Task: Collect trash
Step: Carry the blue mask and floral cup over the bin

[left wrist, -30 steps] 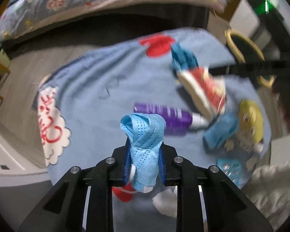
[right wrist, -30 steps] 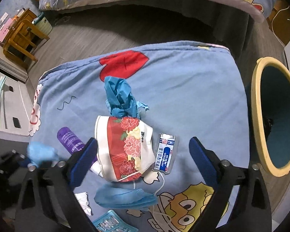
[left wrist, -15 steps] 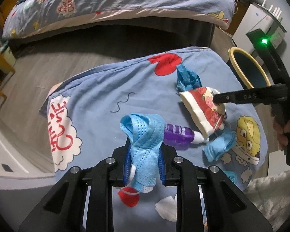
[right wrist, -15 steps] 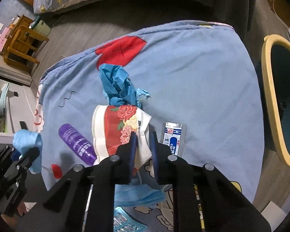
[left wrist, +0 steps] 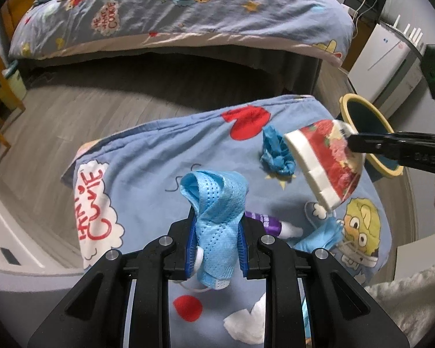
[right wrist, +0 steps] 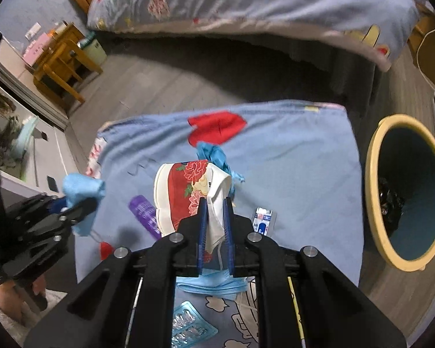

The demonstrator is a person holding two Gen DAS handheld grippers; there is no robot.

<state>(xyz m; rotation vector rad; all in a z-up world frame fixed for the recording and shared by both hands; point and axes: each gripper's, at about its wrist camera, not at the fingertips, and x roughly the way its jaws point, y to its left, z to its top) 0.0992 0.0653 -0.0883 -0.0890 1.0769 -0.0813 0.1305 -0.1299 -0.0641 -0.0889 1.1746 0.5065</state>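
Observation:
My left gripper (left wrist: 217,226) is shut on a light blue face mask (left wrist: 217,203) and holds it above the blue cartoon blanket (left wrist: 159,168). My right gripper (right wrist: 216,211) is shut on the edge of a crushed red floral paper cup (right wrist: 182,191), lifted off the blanket; the cup also shows in the left wrist view (left wrist: 324,159). A crumpled teal glove (left wrist: 275,153), a purple tube (right wrist: 143,211), another blue mask (right wrist: 214,284), a small white-blue packet (right wrist: 264,220), a blister pack (right wrist: 191,330) and white tissue (left wrist: 246,324) lie on the blanket.
A yellow-rimmed bin (right wrist: 374,197) with a dark liner stands on the floor right of the blanket, also seen in the left wrist view (left wrist: 345,107). A bed (left wrist: 174,14) is behind. Wooden furniture (right wrist: 63,58) stands far left.
My right gripper closed on the floral cup and lifted it off the blanket. My left gripper rose and pulled back, still holding the mask.

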